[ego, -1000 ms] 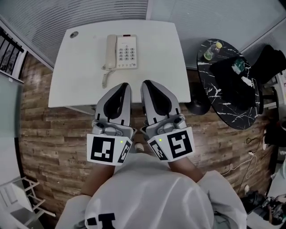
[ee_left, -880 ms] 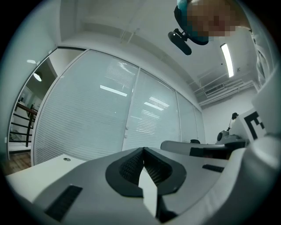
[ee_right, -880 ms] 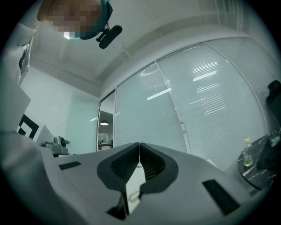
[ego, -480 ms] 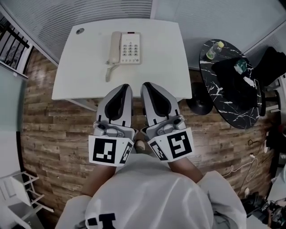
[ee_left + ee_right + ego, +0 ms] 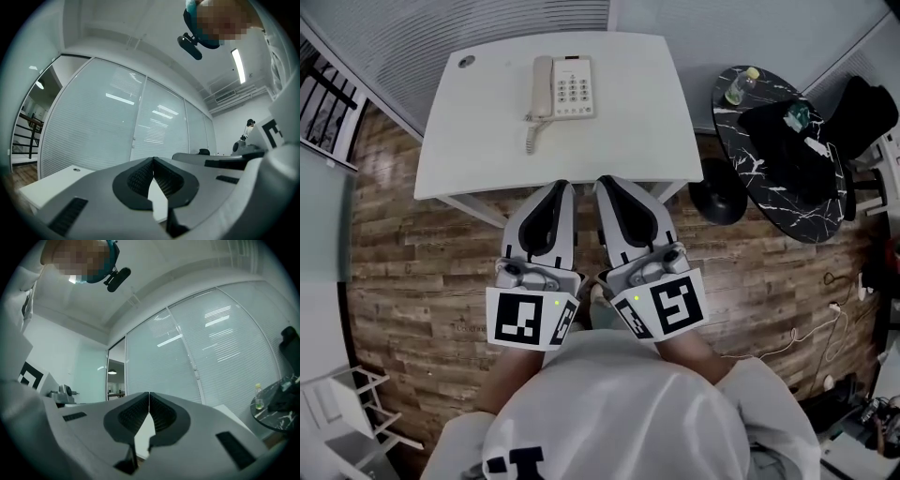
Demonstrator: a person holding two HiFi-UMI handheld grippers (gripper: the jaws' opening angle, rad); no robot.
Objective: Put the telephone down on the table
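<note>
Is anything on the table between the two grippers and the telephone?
Nothing visible. Only bare table lies between the telephone and the left gripper and right gripper, both shut and empty by its near edge. The cord trails toward them.

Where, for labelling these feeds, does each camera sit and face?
Head view: on the person's head, facing steeply down at the white table and telephone; shows torso, left gripper, right gripper.
Left gripper view: on that gripper, facing along its shut jaws towards the blinds; right gripper beside it.
Right gripper view: likewise on its gripper; shut jaws, blinds, black round table.
Shared: that table also shows in the head view.
</note>
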